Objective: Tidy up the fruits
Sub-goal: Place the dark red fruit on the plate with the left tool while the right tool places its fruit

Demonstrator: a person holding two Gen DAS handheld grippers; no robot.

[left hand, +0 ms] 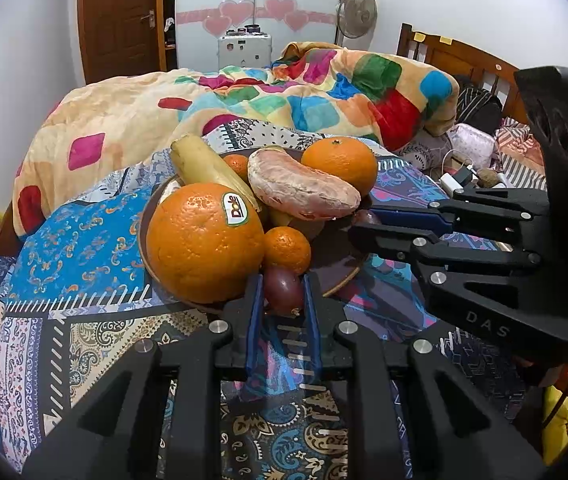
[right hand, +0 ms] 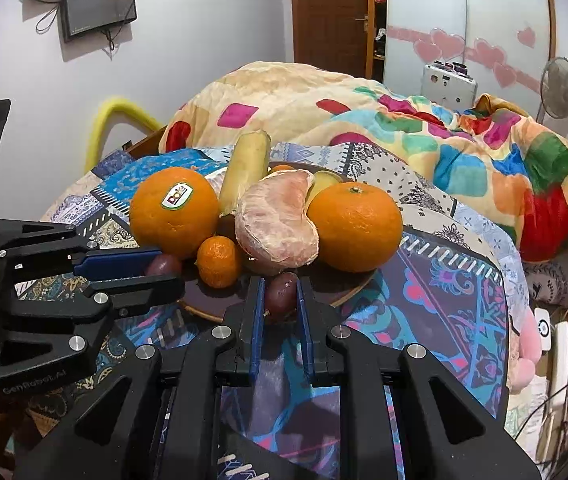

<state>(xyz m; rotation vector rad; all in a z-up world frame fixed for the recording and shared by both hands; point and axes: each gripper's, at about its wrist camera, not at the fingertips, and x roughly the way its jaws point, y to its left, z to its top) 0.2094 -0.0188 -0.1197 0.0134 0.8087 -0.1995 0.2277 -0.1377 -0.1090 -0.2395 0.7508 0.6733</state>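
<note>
- Quilt, patterned, across the lower half of both views; plate on it.
- Blanket, colour-blocked, bunched across the upper middle of the left wrist view, behind the plate.
- Plate, dark and round, mid-frame; all fruit piled on it.
- Left gripper, bottom centre of its own view, at the plate's near rim; clenched on the purple fruit, blue pads against both its sides.
- Right gripper, bottom centre of its own view, same pose; clamped on the second purple fruit. Seen also at the right edge of the left wrist view, tips at the plate's right rim.
- Big orange with Dole sticker, left of centre, at the plate's left front.
- Orange, no sticker, upper right of the pile.
- Pomelo wedge, peeled and pinkish, on top, between the two oranges.
- Banana, leaning up behind the big orange.
- Mandarin, touching the big orange's right side, just above the purple fruit.
- Another small mandarin half hidden behind the banana.
</note>
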